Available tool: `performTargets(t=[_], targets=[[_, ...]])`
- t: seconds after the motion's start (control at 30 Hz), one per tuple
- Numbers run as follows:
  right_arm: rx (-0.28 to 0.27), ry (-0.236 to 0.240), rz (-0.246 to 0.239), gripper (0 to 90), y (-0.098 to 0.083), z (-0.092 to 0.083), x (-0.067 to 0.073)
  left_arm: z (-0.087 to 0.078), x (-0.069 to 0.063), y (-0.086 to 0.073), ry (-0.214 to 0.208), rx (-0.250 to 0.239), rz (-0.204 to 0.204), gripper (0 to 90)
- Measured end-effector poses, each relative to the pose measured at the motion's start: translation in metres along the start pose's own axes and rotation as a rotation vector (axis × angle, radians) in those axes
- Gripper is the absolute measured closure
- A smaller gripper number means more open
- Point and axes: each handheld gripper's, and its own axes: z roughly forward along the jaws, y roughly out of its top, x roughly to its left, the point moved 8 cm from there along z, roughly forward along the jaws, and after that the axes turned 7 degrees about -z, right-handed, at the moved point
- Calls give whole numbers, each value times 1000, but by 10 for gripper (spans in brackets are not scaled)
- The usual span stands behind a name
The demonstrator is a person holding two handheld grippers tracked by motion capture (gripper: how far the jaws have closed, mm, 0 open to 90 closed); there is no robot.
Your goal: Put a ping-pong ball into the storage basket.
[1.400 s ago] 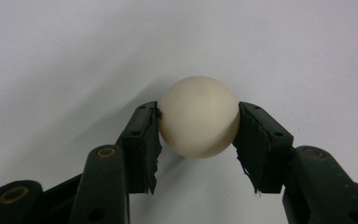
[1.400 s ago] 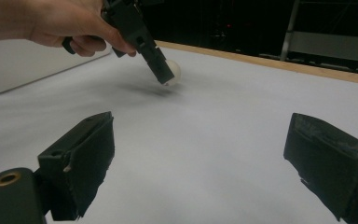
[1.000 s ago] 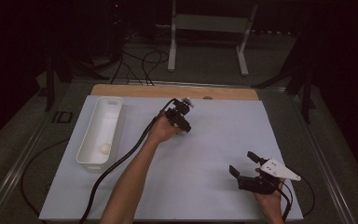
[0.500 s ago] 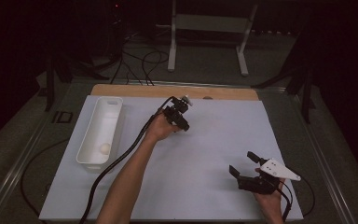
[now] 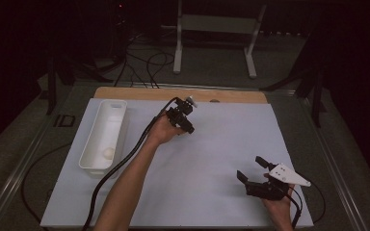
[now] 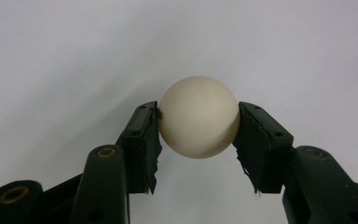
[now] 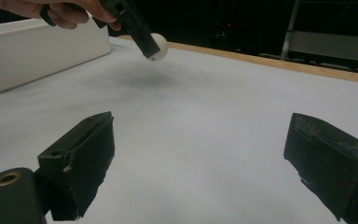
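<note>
A: How do you reckon the small cream-white smooth ball (image 6: 199,116) will handle?

B: Light and hollow, I would guess, like a table-tennis ball: stiff in the shell, slick on the surface, and likely to dent if squeezed hard. The left gripper (image 6: 199,140) has it across the widest part, one black pad on each side, which looks like the right place; any higher or lower and it could squirt out.

A: So those jaws are closed on it?

B: Yes, both pads (image 6: 145,144) press on its sides, and the ball sits right at the fingertips, not deep between them.

A: What does the right gripper view add?

B: It shows the ball (image 7: 158,45) from the side, hanging clear above the white table sheet (image 7: 205,116) with a soft shadow beneath it. The left gripper view cannot tell you that gap. It also shows the white rectangular plastic tray (image 7: 37,46) just behind the holding hand.

A: And the high view?

B: There the tray (image 5: 92,144) has another pale ball (image 5: 108,153) lying in it, off to the side of the left gripper (image 5: 185,120). The right gripper (image 5: 253,169) rests well apart, its jaws wide with nothing between them.
</note>
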Motion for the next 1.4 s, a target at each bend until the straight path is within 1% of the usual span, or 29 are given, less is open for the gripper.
performTargets(t=[0.07, 0.27, 0.37, 0.7, 0.93, 1.27, 1.3, 1.4], targets=[[0, 0, 0, 84, 0, 0, 0, 0, 0, 0, 0, 0, 0, 512], [1, 1, 1, 84, 0, 0, 0, -7, 1, -1, 5, -6, 4, 513], [0, -1, 0, 84, 0, 0, 0, -11, 2, -2, 8, -6, 16, 513], [0, 0, 2, 84, 0, -1, 0, -21, 2, -2, 16, -19, 32, 512], [-1, -2, 3, 84, 0, -1, 0, -26, 2, -3, 23, -17, 43, 512], [-1, -2, 2, 84, 0, -1, 0, -32, 5, -5, 34, -11, 35, 513], [-1, -3, 2, 84, 0, -1, 0, -34, 5, -5, 36, -14, 28, 513], [-1, -3, 3, 84, 0, -1, 0, -35, 6, -5, 39, -12, 26, 513]])
